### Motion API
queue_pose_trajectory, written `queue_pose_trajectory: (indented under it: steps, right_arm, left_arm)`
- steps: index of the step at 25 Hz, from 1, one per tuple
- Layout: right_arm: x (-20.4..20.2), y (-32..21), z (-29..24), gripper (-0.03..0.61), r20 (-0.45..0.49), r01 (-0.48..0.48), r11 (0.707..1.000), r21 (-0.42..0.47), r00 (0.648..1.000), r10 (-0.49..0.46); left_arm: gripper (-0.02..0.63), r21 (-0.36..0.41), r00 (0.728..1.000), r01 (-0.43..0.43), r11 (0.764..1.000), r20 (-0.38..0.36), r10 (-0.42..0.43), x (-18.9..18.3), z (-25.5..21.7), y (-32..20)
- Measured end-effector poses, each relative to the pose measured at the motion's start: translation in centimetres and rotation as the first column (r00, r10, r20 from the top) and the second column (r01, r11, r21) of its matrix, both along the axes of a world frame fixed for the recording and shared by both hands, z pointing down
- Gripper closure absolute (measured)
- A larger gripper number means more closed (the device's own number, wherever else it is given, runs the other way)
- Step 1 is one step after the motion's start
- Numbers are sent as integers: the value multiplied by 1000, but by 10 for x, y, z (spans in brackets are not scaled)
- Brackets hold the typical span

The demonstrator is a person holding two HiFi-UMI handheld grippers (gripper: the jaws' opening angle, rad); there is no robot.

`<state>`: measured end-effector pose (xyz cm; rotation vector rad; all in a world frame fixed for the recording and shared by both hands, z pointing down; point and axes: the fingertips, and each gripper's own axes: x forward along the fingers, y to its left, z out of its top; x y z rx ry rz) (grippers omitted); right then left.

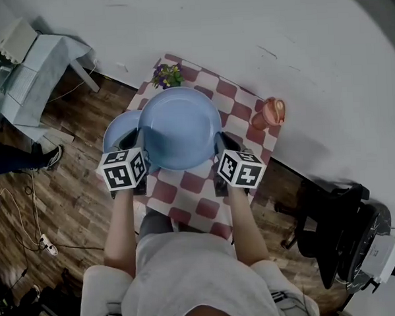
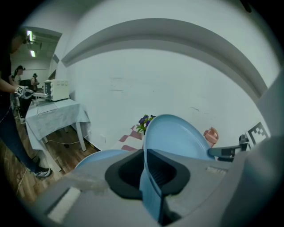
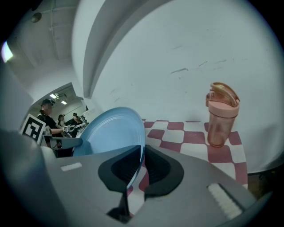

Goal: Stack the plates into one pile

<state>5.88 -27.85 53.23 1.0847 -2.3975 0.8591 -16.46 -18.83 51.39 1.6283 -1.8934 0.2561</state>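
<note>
A light blue plate (image 1: 180, 127) hangs above the red-and-white checkered table (image 1: 199, 190), held at both sides. My left gripper (image 1: 137, 145) is shut on its left rim; in the left gripper view that rim (image 2: 148, 177) runs edge-on between the dark pads of the left gripper (image 2: 151, 175). My right gripper (image 1: 221, 146) is shut on the right rim, and the right gripper view shows the plate (image 3: 113, 131) standing between the pads of the right gripper (image 3: 136, 170). A second blue plate (image 1: 119, 130) lies on the table's left part, half hidden under the raised one; it shows low in the left gripper view (image 2: 95, 158).
A small pot of purple flowers (image 1: 167, 75) stands at the table's far edge, a pink bottle (image 1: 269, 112) at its right end. A cloth-covered side table (image 1: 38, 70) stands at far left, a black chair (image 1: 340, 226) at right. Cables lie on the wooden floor (image 1: 36, 222).
</note>
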Motion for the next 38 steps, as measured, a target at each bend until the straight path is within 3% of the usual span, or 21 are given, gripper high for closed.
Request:
queue_pose_trajectory:
  steps: [17,29,38]
  right_arm:
    - [-97,47,13,547,-56,215,977,-10,975,-215]
    - [-141,51,52,548,-133,261,962,-85,953,-271]
    - [-150,46,77,545,-187,251,959,-129,944,-272]
  left_arm:
    - [588,-40,979,201,979,-36,-202,-73,21,93]
    - [580,-152,969,219,964,-83,-233,-106,70,110]
    - [572,-219,968,194,956,-116,-223,-114,100,106]
